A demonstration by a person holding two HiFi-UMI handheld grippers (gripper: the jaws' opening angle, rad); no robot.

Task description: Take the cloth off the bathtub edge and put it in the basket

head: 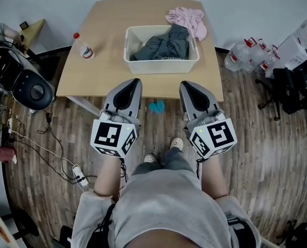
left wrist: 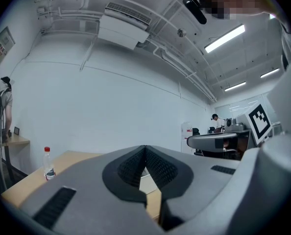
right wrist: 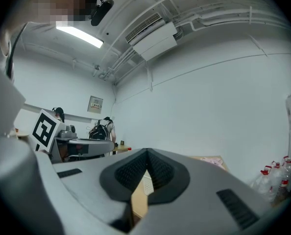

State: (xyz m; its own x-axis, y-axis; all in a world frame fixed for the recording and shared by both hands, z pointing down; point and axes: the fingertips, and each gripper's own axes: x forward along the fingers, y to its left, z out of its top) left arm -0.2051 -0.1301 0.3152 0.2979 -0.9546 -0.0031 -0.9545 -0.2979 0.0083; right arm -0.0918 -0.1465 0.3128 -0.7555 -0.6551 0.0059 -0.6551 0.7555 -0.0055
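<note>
A white basket [head: 161, 64] stands on the wooden table [head: 96, 71] and holds a dark grey cloth [head: 164, 45]. A pink cloth [head: 188, 18] lies crumpled on the table behind the basket, at the far right. My left gripper [head: 135, 80] is level at the table's front edge, left of the basket, shut with nothing in it. My right gripper [head: 187, 83] is beside it, also shut and empty. In the left gripper view the jaws [left wrist: 145, 148] meet at the tip. The right gripper view shows the same closed tip [right wrist: 146, 152], with the pink cloth [right wrist: 211, 159] beyond it.
A clear bottle with a red cap [head: 83, 46] stands on the table's left side. Large water bottles [head: 244, 53] and boxes sit on the floor at right. A black chair [head: 24, 81] and cables with a power strip [head: 80, 177] are at left. A small blue thing [head: 156, 106] lies under the table edge.
</note>
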